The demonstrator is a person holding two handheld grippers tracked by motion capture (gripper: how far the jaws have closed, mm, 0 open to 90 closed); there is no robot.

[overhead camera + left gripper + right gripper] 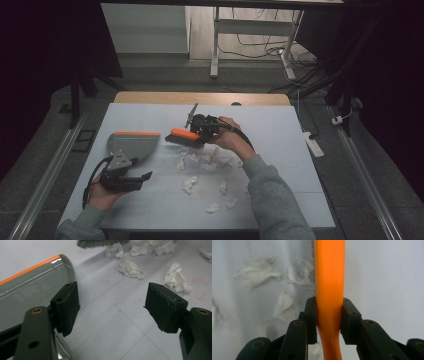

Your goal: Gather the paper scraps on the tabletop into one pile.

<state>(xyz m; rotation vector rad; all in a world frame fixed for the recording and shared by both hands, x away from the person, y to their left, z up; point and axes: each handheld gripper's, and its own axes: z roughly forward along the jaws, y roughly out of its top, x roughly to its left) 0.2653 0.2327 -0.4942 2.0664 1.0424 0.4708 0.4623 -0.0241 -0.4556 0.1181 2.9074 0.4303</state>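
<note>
A grey dustpan (pixel 132 144) with an orange rim lies at the left of the table; in the left gripper view the dustpan (pixel 30 287) sits just outside one jaw. My left gripper (pixel 142 179) (pixel 112 307) is open near it, with only bare table between the jaws. My right gripper (pixel 202 127) (pixel 329 302) is shut on the orange handle of a hand brush (pixel 184 136) (pixel 329 277), whose bristles rest on the table right of the dustpan. Several crumpled white tissue wads (pixel 205 160) (pixel 130 267) (pixel 297 275) lie scattered beside and in front of the brush.
A pale blue mat (pixel 280 130) covers the table, with a wooden edge (pixel 200 97) at the far side. A white power strip (pixel 314 144) lies on the floor to the right. Desk legs and cables stand beyond the table.
</note>
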